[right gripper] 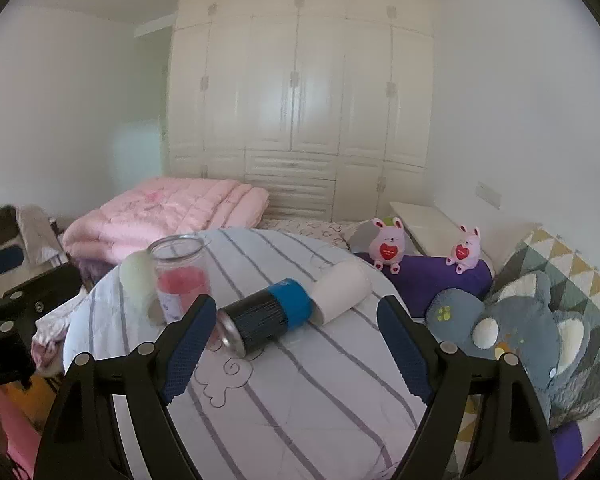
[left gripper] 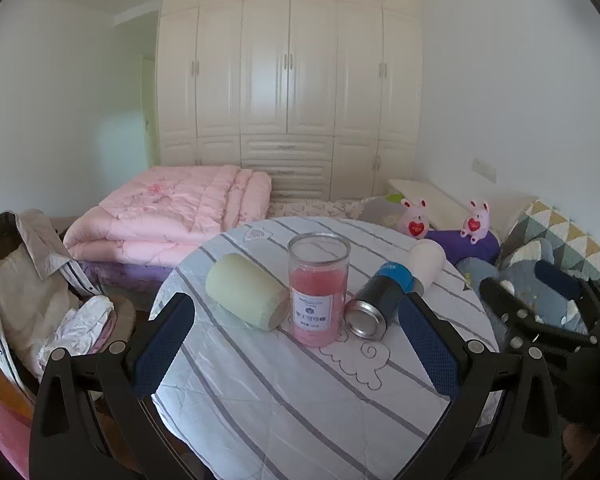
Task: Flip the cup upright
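On a round table with a striped cloth three cups lie on their sides: a pale green cup, a black and blue metal cup and a white cup. A clear jar with pink contents stands upright between the green and black cups. My left gripper is open and empty, just short of the jar. My right gripper is open and empty, just short of the black cup; it also shows in the left wrist view.
A folded pink quilt lies on the bed behind the table. Plush toys and a grey plush sit to the right. A jacket hangs at the left. White wardrobes fill the back wall.
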The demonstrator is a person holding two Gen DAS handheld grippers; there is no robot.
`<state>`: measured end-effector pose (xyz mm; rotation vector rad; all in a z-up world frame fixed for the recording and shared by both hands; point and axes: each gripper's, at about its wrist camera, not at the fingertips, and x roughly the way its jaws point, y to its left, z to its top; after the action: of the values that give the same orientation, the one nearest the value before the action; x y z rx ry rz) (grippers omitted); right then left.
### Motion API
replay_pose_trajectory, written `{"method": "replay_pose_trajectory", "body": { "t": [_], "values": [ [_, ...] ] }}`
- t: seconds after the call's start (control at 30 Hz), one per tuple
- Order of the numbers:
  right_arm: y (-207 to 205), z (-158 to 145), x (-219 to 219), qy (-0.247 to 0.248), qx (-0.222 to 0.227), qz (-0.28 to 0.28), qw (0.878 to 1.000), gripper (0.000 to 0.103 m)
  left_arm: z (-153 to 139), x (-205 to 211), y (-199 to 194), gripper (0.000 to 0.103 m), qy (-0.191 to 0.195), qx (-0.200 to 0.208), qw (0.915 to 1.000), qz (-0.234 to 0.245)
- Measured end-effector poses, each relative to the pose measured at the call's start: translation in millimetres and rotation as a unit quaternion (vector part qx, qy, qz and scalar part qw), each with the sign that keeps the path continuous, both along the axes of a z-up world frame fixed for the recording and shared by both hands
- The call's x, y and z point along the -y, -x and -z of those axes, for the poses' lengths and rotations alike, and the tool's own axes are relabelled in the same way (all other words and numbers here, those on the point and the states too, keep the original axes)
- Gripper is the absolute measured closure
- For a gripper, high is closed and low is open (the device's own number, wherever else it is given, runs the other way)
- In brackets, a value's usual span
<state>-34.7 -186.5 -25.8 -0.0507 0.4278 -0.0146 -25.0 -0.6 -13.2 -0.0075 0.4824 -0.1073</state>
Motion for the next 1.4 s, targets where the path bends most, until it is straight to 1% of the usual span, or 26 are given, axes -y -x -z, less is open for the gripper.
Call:
{"method": "replay_pose_trajectory", "body": {
  "t": [0.2,0.33,0.7,1.0,1.4],
  "values": [
    [8,-7,12,-0.016,0.023,0.01,1.0,0.019,6,8,-4,0.0,-0.008,-0.021,0.9997,-0.003],
    [12,-11,12,-0.015,0.035,0.009,0.999,0.019,8,15,-5,0.0,-0.013,-0.029,0.9995,0.002],
    [7,-8,20,-0.026,0.029,0.001,0.999,0.019,10,27,-5,0.0,-0.019,-0.031,0.9993,0.006],
    [7,-6,20,-0.027,0.031,-0.004,0.999,0.019,9,30,-4,0.0,-0.019,-0.018,0.9996,0.011],
    [9,-6,19,-0.018,0.046,-0.006,0.999,0.019,3,30,0,0.0,-0.016,0.019,0.9997,0.009]
  ]
}}
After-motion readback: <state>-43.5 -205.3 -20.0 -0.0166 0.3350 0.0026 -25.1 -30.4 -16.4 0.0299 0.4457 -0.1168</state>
